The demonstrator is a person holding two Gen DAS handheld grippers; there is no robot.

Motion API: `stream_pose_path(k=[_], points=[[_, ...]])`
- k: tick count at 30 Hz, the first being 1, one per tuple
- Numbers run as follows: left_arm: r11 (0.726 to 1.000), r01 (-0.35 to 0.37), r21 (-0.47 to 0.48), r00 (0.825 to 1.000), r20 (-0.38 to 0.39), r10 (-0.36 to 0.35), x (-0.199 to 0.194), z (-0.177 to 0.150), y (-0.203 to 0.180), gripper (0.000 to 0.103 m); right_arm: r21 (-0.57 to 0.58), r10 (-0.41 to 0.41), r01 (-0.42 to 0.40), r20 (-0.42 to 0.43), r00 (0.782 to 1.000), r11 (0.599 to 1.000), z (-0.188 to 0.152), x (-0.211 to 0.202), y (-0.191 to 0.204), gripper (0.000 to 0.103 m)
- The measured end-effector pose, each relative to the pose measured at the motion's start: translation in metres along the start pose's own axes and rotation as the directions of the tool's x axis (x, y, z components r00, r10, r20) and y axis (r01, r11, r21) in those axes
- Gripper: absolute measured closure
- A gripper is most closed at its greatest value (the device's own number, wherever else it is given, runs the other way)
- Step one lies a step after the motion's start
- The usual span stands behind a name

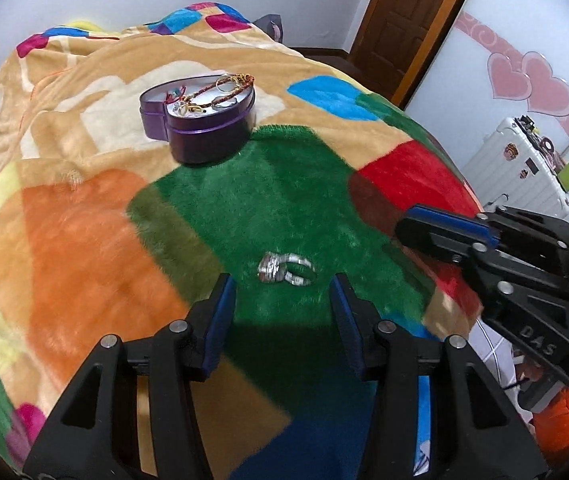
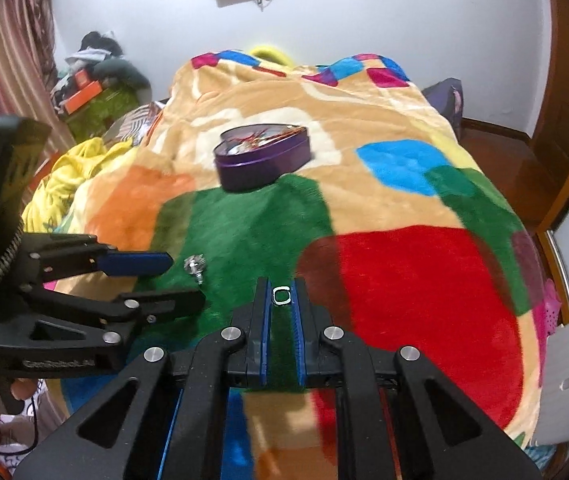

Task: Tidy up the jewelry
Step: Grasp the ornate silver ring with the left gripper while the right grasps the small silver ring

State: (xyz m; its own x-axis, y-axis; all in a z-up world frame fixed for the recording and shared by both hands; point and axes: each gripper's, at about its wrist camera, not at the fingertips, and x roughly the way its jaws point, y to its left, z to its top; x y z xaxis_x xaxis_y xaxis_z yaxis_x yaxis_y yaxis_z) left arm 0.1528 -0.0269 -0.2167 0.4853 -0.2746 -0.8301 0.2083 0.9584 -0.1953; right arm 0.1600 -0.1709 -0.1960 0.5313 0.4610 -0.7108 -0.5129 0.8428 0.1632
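A silver ring with a large stone (image 1: 286, 273) lies on the green patch of the blanket, just ahead of and between the tips of my open left gripper (image 1: 284, 294); it also shows in the right wrist view (image 2: 195, 267). My right gripper (image 2: 282, 295) is shut on a small silver ring (image 2: 281, 295) held at its tips above the blanket; it shows in the left wrist view (image 1: 444, 236). A purple heart-shaped tin (image 1: 204, 136) stands farther back, open, with bracelets and rings (image 1: 220, 90) inside; it shows in the right wrist view too (image 2: 262, 164).
A colourful plush blanket (image 2: 404, 280) covers the bed. A white suitcase (image 1: 520, 160) stands by the wall at the right. Clothes and boxes (image 2: 96, 80) are piled at the far left. A wooden door (image 1: 408, 20) is behind the bed.
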Motion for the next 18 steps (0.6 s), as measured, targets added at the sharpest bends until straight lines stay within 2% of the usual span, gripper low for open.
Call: stream_pose_path(k=[4,7,11,18], points=[[1.0,0.001,-0.011,1.0,0.018,-0.001,0.004,0.001,0.0,0.058,0.007,0.0,0.0,0.005,1.0,1.0,0.002,-0.001,-0.003,0.094],[1.0,-0.002,-0.015,1.0,0.027,0.002,0.004,0.003,0.001,0.074,0.011,0.004,-0.004,0.01,1.0,1.0,0.004,-0.001,-0.003,0.094],[0.999,0.007,-0.032,0.999,0.041,-0.006,0.0,0.003,0.005,0.074,0.012,0.008,-0.008,0.017,1.0,1.0,0.006,0.0,-0.003,0.094],[0.999,-0.026,-0.04,0.996,0.087,0.029,-0.017,0.011,0.012,0.074,0.007,0.002,-0.002,0.051,0.999,1.0,0.019,-0.005,-0.001,0.094]])
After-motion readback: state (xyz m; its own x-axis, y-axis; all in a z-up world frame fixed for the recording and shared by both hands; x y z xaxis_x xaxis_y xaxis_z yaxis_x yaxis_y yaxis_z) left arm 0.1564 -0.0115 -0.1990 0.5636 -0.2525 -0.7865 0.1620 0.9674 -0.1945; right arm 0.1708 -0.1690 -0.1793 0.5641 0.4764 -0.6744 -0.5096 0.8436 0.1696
